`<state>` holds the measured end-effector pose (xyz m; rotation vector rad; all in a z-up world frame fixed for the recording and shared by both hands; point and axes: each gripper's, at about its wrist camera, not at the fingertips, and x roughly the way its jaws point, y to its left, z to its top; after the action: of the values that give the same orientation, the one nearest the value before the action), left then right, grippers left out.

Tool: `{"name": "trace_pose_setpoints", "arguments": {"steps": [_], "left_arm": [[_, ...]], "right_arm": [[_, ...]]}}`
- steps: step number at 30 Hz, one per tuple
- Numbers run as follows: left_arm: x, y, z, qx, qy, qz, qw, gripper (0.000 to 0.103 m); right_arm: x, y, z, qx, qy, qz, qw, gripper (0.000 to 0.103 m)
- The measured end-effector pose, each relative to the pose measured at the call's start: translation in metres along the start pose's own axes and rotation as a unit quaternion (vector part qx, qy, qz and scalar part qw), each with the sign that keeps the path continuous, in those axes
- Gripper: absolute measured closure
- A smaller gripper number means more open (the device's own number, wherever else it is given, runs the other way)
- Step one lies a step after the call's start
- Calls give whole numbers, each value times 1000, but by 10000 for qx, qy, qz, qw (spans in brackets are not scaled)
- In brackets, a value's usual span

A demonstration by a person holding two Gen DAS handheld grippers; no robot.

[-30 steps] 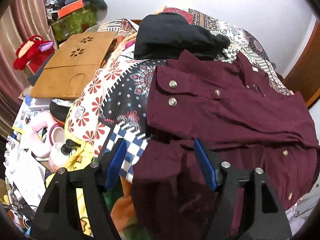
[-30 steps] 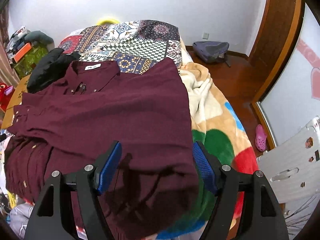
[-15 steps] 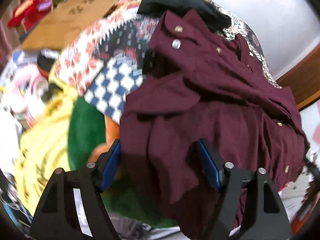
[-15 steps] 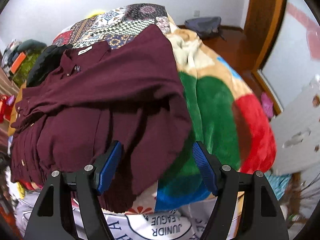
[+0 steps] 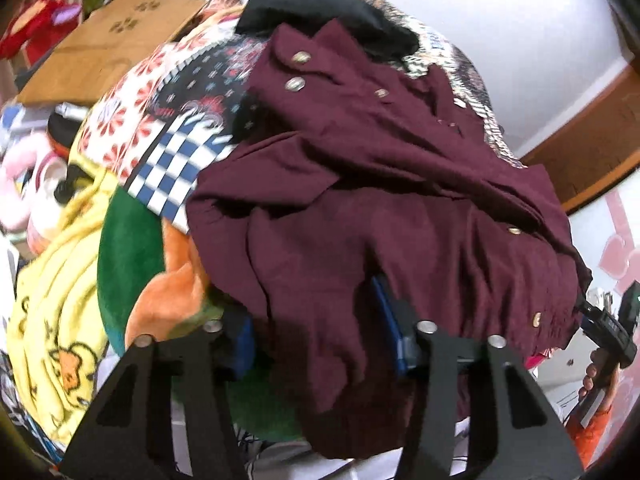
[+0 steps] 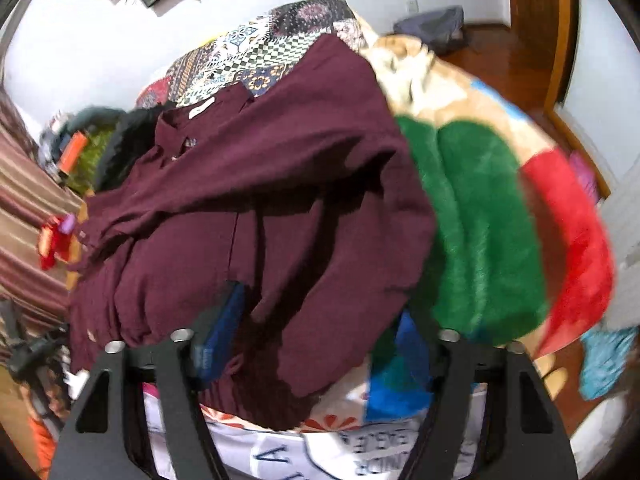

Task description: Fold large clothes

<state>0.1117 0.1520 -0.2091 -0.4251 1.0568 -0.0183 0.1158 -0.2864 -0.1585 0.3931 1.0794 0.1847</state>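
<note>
A large maroon button-up shirt [image 5: 380, 200] lies on the bed, collar away from me, its lower hem hanging over the near bed edge. It also shows in the right wrist view [image 6: 260, 208]. My left gripper [image 5: 316, 344] is open, its blue-padded jaws wide apart on either side of the hem's left part, with cloth hanging between them. My right gripper [image 6: 316, 348] is open too, straddling the hem's right corner. The right gripper also shows at the far right of the left wrist view [image 5: 608, 328].
A patchwork quilt [image 6: 272, 44] and a green, red and yellow fleece blanket [image 6: 472, 216] cover the bed. A black garment [image 5: 320, 8] lies by the collar. Cardboard [image 5: 116, 36], toys and clutter stand to the left. A wooden door [image 6: 532, 16] is at the right.
Both grippers have dropped lower and moved in on the shirt's hem at the bed edge. The hem cloth now hangs between each pair of jaws. Both stay open.
</note>
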Motion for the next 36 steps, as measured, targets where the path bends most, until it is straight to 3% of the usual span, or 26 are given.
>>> {"name": "trace_pose_setpoints", "arguments": {"steps": [2,3,4,5,13,17,22,26,31,36], "left_arm": [[-1,-9,4,202,-87,164,9996,81],[-1,-14,7,284,-102,256,9992,83],[-3,-17,10,322,-145,267,9990,84],[-6,-19,13,339,-191,253,9989,87],[-35,-44,59,420,-777,-298,9956,93],[-47,-56,96,456,-1057,-621,9914,95],[-44,-54,156,174,-1400,-833,9865,95],[-20,-47,204,-75,-1506,-837,9850,95],[37,-38,258,-339,-1329,-355,9899,95],[106,-24,280,-359,-844,297,9953,94]], "right_arm": [[-4,6,2,-82,-135,-71,9999,64],[-8,9,3,-166,-206,-123,9996,68],[-12,12,5,-265,-293,-214,9990,83],[-16,15,8,-344,-369,-247,9984,90],[-36,32,38,-558,-872,98,9946,94],[-41,50,69,-746,-1157,353,9899,95],[-28,64,115,-851,-1534,229,9842,96],[3,67,159,-833,-1493,-49,9853,96],[50,53,204,-646,-1192,-422,9899,96],[95,40,223,-480,-680,-609,9947,95]]}}
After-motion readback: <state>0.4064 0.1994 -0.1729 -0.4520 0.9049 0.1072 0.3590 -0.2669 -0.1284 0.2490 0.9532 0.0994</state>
